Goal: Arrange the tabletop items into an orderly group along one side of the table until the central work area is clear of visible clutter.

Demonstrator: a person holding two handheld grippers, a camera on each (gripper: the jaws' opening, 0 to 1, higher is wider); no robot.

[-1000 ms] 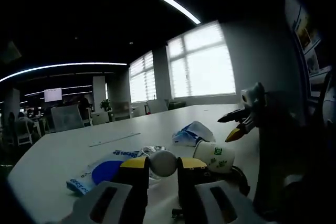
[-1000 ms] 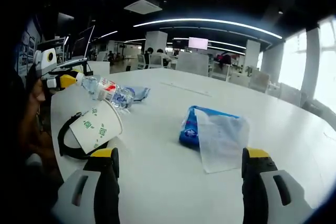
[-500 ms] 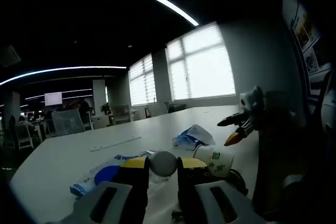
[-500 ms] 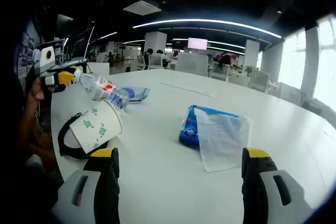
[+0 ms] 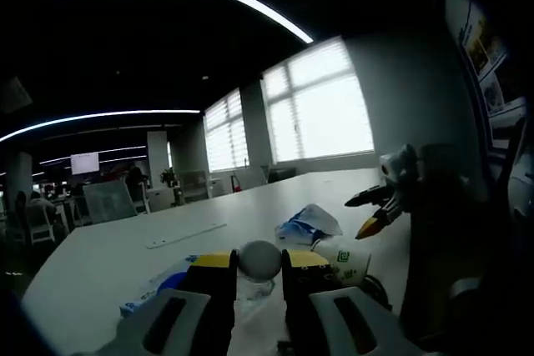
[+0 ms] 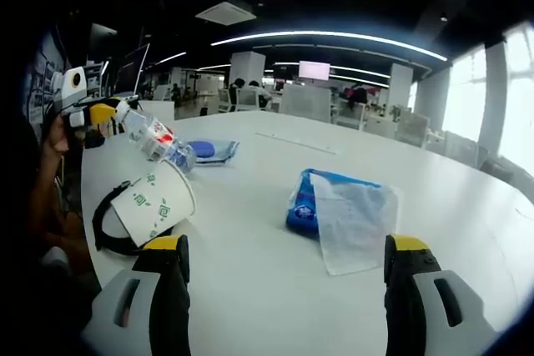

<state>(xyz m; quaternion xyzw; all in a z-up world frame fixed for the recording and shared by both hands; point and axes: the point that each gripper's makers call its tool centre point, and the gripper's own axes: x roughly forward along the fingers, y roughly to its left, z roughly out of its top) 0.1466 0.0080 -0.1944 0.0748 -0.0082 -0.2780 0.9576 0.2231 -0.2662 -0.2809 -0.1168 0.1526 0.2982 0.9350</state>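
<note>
We've lifted the water bottle point(image 6: 154, 141) higher off the counter point(image 6: 250, 231) over the last second, so it's now clear of the blue packet point(image 6: 209, 150) beyond it and ready to move to the side. Left tongs point(image 5: 259, 263) pinch its white cap point(image 5: 259, 259). Right tongs point(image 6: 284, 266) are spread wide and empty, with the paper cup point(image 6: 152, 200) just beyond their left jaw and the tissue pack point(image 6: 342, 210) ahead.

White paper cup point(image 6: 153, 203) with green squares, blue tissue pack point(image 6: 303, 203), white table point(image 6: 250, 273).
</note>
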